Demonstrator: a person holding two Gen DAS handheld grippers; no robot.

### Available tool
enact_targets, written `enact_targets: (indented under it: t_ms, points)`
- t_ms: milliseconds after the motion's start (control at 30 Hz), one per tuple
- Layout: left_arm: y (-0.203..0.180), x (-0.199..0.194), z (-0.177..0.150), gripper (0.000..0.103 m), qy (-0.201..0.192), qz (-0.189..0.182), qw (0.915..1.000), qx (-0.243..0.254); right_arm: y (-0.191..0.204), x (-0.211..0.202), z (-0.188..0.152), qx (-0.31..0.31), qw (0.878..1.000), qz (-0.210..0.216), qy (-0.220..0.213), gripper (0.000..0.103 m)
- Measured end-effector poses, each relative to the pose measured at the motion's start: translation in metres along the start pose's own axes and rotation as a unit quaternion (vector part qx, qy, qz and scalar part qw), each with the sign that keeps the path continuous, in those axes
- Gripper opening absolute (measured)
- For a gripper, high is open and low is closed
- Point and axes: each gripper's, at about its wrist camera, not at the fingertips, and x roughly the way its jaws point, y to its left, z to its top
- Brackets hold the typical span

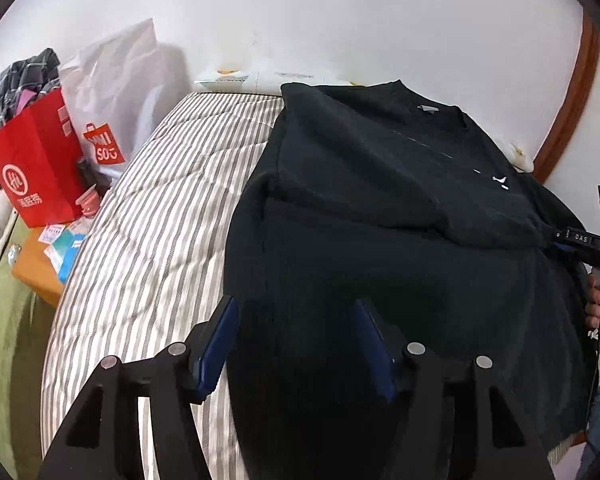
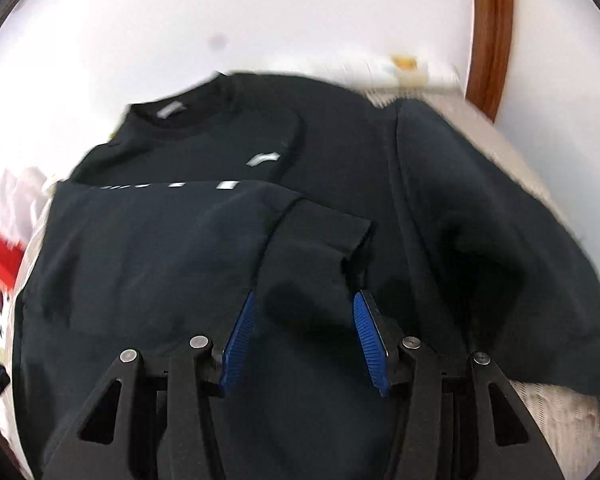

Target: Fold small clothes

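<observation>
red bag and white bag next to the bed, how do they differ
The red bag is an opaque paper bag with a white round logo and has checked cloth poking out of its top; the white bag is a pale plastic bag with a small red bag-shaped logo. The red bag stands nearer the camera, the white bag behind it, closer to the wall. Both stand upright beside the striped bed.

The shirt (image 1: 380, 208) was black with small white marks. The bed cover (image 1: 160, 220) was grey-and-white striped. A paper bag (image 1: 36, 160) was red.
</observation>
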Motion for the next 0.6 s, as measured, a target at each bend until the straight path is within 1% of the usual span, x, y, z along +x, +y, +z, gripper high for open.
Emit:
enact_targets:
  t_ms: [100, 133, 167, 200, 233, 267, 333, 433, 467, 500, 600]
  points:
    - [-0.001, 0.015, 0.006, 0.058, 0.01, 0.006, 0.9999, 0.001, -0.01, 0.024, 0.01, 0.036, 0.999, 0.004, 0.006, 0.051]
    - [-0.001, 0.018, 0.007, 0.058, 0.013, 0.01, 0.9999, 0.002, -0.012, 0.026, 0.01, 0.041, 0.999, 0.003, 0.001, 0.051]
    - [-0.001, 0.021, 0.007, 0.058, 0.014, 0.014, 0.9998, 0.003, -0.012, 0.029, 0.012, 0.044, 0.999, 0.001, -0.006, 0.05]
    - [0.0, 0.025, 0.006, 0.058, 0.016, 0.016, 0.9997, 0.002, -0.01, 0.031, 0.014, 0.037, 0.999, 0.004, -0.011, 0.034]
    - [0.0, 0.027, 0.006, 0.058, 0.019, 0.015, 0.9997, 0.002, -0.007, 0.033, 0.016, 0.022, 1.0, 0.012, -0.013, 0.016]
    - [0.001, 0.028, 0.006, 0.058, 0.021, 0.015, 0.9997, 0.001, -0.004, 0.032, 0.017, 0.003, 1.0, 0.011, -0.017, 0.015]
    - [0.003, 0.029, 0.005, 0.058, 0.023, 0.015, 0.9996, -0.001, -0.004, 0.023, 0.017, -0.014, 0.999, 0.01, -0.037, 0.012]
    - [0.007, 0.026, 0.005, 0.058, 0.02, 0.012, 0.9997, -0.004, -0.022, -0.007, 0.016, 0.008, 0.996, 0.02, -0.082, 0.012]
    - [0.009, 0.026, 0.006, 0.058, 0.018, 0.012, 0.9998, -0.004, -0.025, -0.011, 0.016, 0.012, 0.996, 0.012, -0.085, 0.012]
    - [0.01, 0.026, 0.008, 0.058, 0.035, 0.015, 0.9993, -0.006, -0.026, -0.01, 0.015, 0.01, 0.997, 0.002, -0.08, 0.012]
    - [0.016, 0.026, 0.012, 0.058, 0.033, 0.012, 0.9993, -0.014, -0.022, 0.002, 0.013, -0.009, 0.999, -0.025, -0.047, 0.013]
